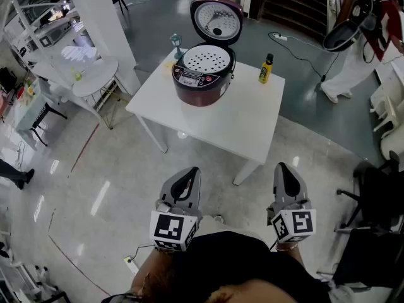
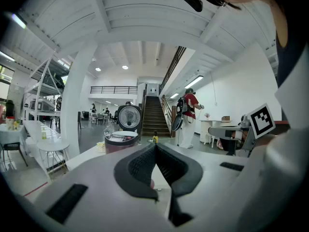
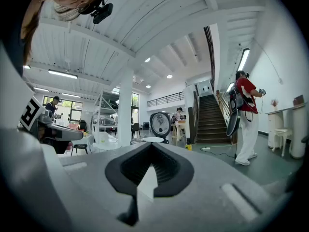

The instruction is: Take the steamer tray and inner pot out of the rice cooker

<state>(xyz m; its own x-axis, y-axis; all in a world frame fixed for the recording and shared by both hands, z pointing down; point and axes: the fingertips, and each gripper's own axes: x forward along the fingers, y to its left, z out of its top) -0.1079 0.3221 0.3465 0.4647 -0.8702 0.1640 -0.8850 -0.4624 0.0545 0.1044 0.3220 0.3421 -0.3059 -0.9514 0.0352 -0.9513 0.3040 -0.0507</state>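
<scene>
A dark red rice cooker (image 1: 203,76) stands on the far part of a white table (image 1: 249,122), its lid (image 1: 216,21) swung up. A white perforated steamer tray (image 1: 206,59) lies in its mouth; the inner pot is hidden under it. My left gripper (image 1: 189,177) and right gripper (image 1: 283,175) hang well short of the table's near edge, side by side, both shut and holding nothing. The cooker (image 2: 119,140) shows small and distant in the left gripper view beyond the left gripper (image 2: 154,148), and the same cooker (image 3: 153,139) shows past the right gripper (image 3: 151,147).
A small yellow bottle (image 1: 266,69) stands right of the cooker, a teal item (image 1: 176,45) at the table's far left corner. A round white side table (image 1: 95,74) sits to the left. A person in white trousers (image 1: 346,68) stands at the far right; dark chairs (image 1: 379,219) are at the right.
</scene>
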